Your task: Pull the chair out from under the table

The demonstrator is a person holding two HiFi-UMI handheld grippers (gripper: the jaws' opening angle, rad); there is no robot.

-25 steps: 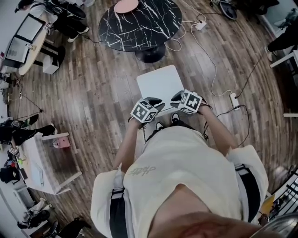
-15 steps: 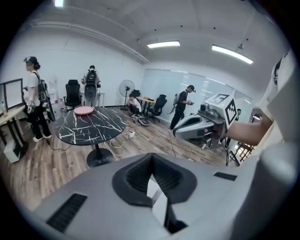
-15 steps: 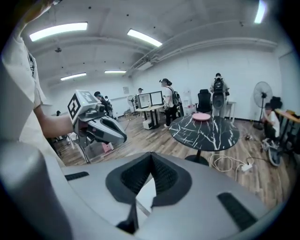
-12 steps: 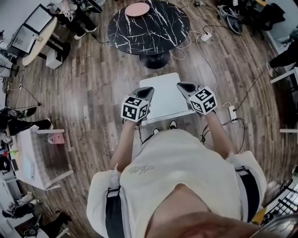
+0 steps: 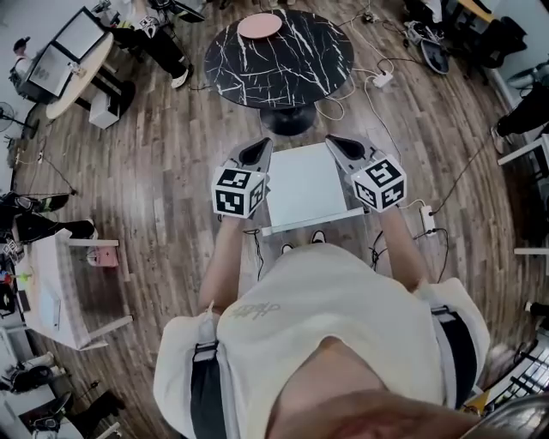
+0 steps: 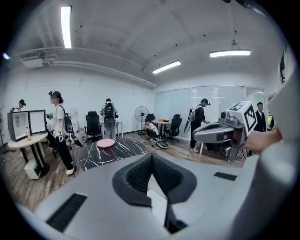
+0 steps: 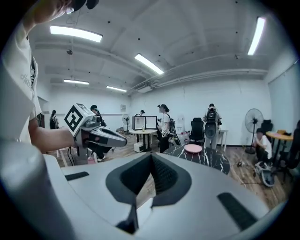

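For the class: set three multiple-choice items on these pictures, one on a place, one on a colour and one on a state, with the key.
1. The pink plate lies on: A a desk; B the black table; C a shelf.
2. The seat of the chair is: A red; B black; C white.
3. The jaws of the left gripper and right gripper are: A both shut and empty; B both wide open; C shut on the chair.

Key: 1 B, the plate sits on the marbled top. 2 C, the seat below the grippers shows white. 3 A, each gripper view shows its pads together with nothing between them.
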